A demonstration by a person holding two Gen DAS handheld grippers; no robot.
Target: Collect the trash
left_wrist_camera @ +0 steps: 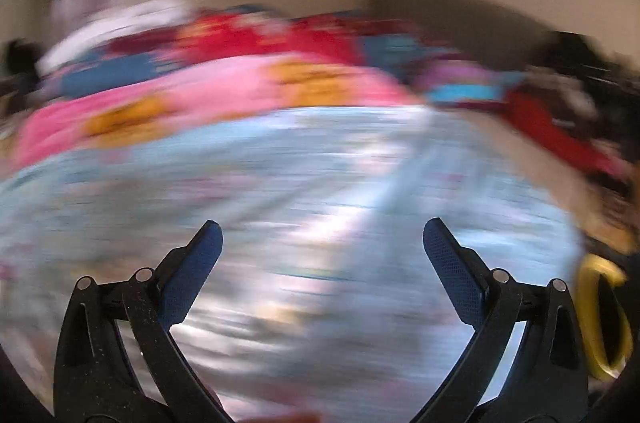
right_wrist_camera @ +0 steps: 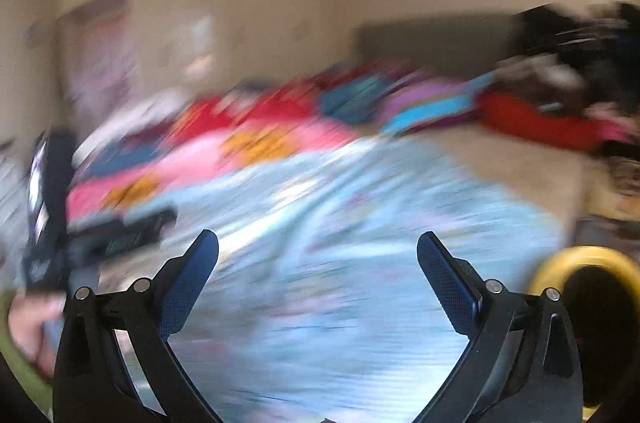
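Both views are smeared by motion. My left gripper [left_wrist_camera: 322, 227] is open with nothing between its blue pads, held over a light blue patterned bedspread [left_wrist_camera: 280, 183]. My right gripper [right_wrist_camera: 317, 241] is open and empty too, above the same bedspread [right_wrist_camera: 340, 223]. A yellow-rimmed bin with a dark inside [right_wrist_camera: 592, 287] sits at the lower right of the right wrist view; its yellow rim [left_wrist_camera: 604, 319] also shows at the right edge of the left wrist view. No piece of trash can be made out in the blur.
A pink and orange blanket [left_wrist_camera: 224, 95] and red, blue and purple clothes [right_wrist_camera: 360, 103] are heaped on the bed's far side. A dark headboard [right_wrist_camera: 432, 43] stands against the wall. The other gripper [right_wrist_camera: 96, 243] and a hand [right_wrist_camera: 32, 323] appear at the left.
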